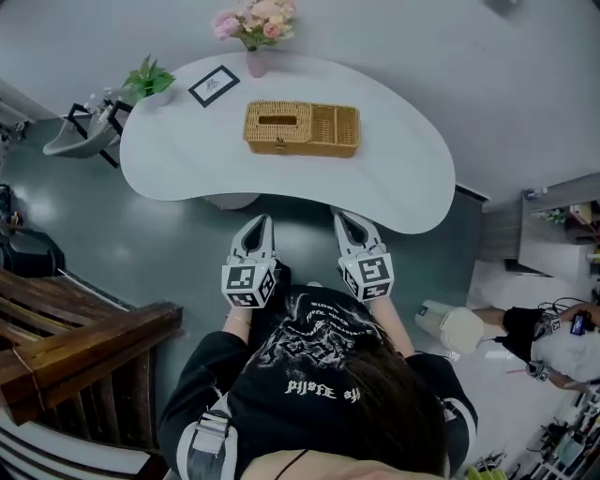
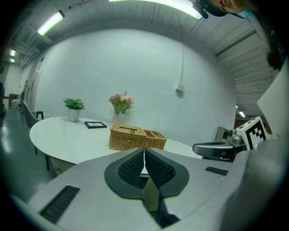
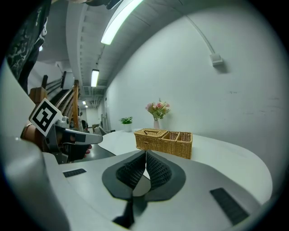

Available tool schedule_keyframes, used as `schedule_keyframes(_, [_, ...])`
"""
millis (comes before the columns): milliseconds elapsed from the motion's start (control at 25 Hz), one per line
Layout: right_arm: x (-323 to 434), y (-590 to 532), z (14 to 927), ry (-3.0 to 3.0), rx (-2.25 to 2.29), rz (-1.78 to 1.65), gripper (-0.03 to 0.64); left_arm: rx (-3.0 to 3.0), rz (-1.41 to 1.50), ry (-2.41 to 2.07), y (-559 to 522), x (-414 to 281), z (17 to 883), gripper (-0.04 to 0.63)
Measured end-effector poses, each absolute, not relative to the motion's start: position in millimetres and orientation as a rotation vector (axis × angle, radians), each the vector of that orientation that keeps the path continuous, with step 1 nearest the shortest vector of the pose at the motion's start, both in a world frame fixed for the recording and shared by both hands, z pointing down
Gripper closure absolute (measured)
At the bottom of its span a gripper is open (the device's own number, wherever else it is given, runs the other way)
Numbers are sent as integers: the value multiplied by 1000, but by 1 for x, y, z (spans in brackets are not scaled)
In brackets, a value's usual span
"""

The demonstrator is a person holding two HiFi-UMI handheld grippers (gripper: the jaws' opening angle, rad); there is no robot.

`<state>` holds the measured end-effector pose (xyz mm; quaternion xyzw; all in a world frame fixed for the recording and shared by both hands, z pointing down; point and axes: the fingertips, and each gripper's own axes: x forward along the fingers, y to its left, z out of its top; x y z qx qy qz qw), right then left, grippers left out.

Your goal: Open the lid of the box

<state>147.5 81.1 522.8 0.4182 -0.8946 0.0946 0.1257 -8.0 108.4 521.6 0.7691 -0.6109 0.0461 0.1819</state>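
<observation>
A wicker box (image 1: 302, 128) stands on the white table (image 1: 394, 178), its lidded half (image 1: 277, 122) on the left and open compartments on the right. The lid lies flat. The same wicker box (image 2: 137, 137) shows ahead in the left gripper view, and the wicker box (image 3: 164, 140) ahead in the right gripper view. My left gripper (image 1: 260, 223) and right gripper (image 1: 347, 220) hover side by side short of the table's near edge, both shut with nothing between the jaws. In its own view the left gripper (image 2: 144, 150) has its tips together, as does the right gripper (image 3: 146, 154).
A vase of pink flowers (image 1: 255, 28), a small framed card (image 1: 214, 85) and a potted plant (image 1: 148, 82) stand at the table's far side. A chair (image 1: 84, 131) is at the left end. Wooden stairs (image 1: 75, 347) lie at lower left; another person (image 1: 553, 342) sits at right.
</observation>
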Motion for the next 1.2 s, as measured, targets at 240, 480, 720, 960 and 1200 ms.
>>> schedule_keyframes(240, [125, 56, 520, -2580, 1260, 283, 591, 2202, 136, -1686, 74, -35, 521, 571])
schedule_keyframes(480, [98, 33, 522, -2535, 1287, 266, 591, 2218, 130, -1650, 43, -65, 525, 571])
schedule_keyframes(720, [71, 15, 523, -2499, 1332, 278, 591, 2256, 135, -1593, 18, -94, 527, 571])
schedule_keyframes(960, [44, 0, 526, -2460, 1355, 273, 591, 2287, 112, -1552, -5, -122, 526, 571])
schedule_keyframes(1200, [19, -13, 524, -2460, 1318, 233, 589, 2281, 99, -1563, -19, -144, 526, 571])
